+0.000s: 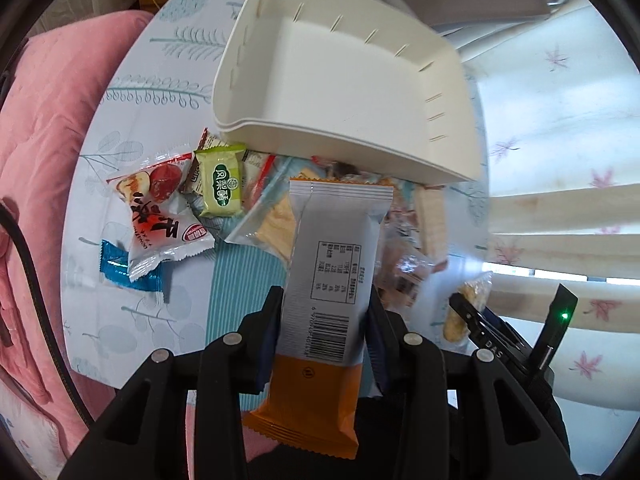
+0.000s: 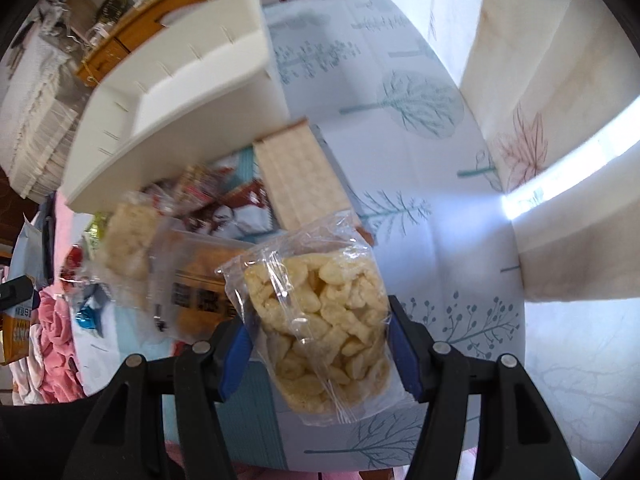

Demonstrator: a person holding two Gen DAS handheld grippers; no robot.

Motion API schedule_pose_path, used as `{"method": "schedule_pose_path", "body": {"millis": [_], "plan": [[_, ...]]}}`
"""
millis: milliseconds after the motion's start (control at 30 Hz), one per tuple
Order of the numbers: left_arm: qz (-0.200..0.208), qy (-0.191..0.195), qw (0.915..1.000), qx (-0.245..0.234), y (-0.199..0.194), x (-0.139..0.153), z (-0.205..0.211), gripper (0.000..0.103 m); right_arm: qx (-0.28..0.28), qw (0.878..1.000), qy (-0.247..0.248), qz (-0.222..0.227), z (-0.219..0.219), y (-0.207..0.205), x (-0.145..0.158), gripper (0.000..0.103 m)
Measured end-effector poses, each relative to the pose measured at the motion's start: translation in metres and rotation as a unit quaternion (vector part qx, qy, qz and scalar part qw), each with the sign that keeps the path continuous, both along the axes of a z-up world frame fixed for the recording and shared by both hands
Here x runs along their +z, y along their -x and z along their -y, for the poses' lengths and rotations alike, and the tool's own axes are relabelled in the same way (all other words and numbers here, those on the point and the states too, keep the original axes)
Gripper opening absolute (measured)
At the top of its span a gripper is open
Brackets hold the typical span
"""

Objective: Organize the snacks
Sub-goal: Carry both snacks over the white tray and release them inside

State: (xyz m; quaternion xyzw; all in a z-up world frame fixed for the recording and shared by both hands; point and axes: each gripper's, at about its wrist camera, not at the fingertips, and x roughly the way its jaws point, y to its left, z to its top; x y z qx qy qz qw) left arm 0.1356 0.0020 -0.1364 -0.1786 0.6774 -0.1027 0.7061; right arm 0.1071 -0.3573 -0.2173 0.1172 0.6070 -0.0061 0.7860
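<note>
My left gripper [image 1: 324, 304] is shut on a grey and orange snack bar [image 1: 332, 264], held above the table with its barcode side up. My right gripper [image 2: 320, 320] is shut on a clear bag of puffed rice crackers [image 2: 320, 320]; it also shows at the right of the left wrist view [image 1: 466, 312]. A white tray [image 1: 348, 80] stands empty beyond both grippers and also shows in the right wrist view [image 2: 180, 92]. A pile of snacks lies before it: a red and white packet [image 1: 160, 216], a green packet [image 1: 222, 180], a blue wrapper [image 1: 116, 268], a wafer pack [image 2: 300, 176].
The table carries a white cloth with teal leaf print [image 2: 420, 140]. A pink quilt [image 1: 40, 140] lies off its left edge. A leaf-patterned curtain [image 1: 560, 120] hangs to the right. Wooden shelves [image 2: 160, 12] stand behind the tray.
</note>
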Motion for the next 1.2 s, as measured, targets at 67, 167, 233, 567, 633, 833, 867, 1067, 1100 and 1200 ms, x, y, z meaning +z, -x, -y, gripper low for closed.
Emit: {"method": "schedule_pose_path", "body": {"millis": [67,167,233,567,633,833,867,1067,1100,1200], "plan": [[0.008,0.003,1.0,0.001,0.004,0.009,0.003,0.037,0.007,1.0,-0.004,0.016,-0.004,0.003,0.01,0.062],[0.026,0.002,0.9997,0.003,0.008,0.028,0.004,0.037,0.021,0.999,-0.009,0.043,-0.009,0.002,0.021,0.062],[0.036,-0.001,0.9993,0.005,0.009,0.04,0.006,0.037,0.031,0.998,-0.013,0.062,-0.015,-0.002,0.026,0.062],[0.115,-0.022,0.9932,0.003,-0.012,0.104,0.0,0.037,0.071,0.99,-0.055,0.109,-0.035,-0.023,0.074,0.062],[0.128,-0.025,0.9915,0.002,-0.02,0.113,0.0,0.037,0.077,0.988,-0.055,0.119,-0.04,-0.029,0.081,0.062],[0.16,-0.026,0.9868,-0.001,-0.048,0.133,0.001,0.037,0.09,0.983,-0.063,0.145,-0.056,-0.05,0.097,0.062],[0.164,-0.026,0.9862,-0.001,-0.052,0.135,0.0,0.037,0.092,0.982,-0.064,0.15,-0.059,-0.055,0.1,0.062],[0.184,-0.022,0.9827,-0.003,-0.085,0.142,-0.001,0.037,0.094,0.978,-0.07,0.17,-0.073,-0.08,0.109,0.062],[0.187,-0.02,0.9821,-0.004,-0.091,0.142,-0.001,0.037,0.095,0.978,-0.072,0.173,-0.076,-0.085,0.11,0.062],[0.191,-0.015,0.9813,-0.008,-0.107,0.137,0.0,0.037,0.097,0.976,-0.071,0.18,-0.085,-0.099,0.112,0.062]]}}
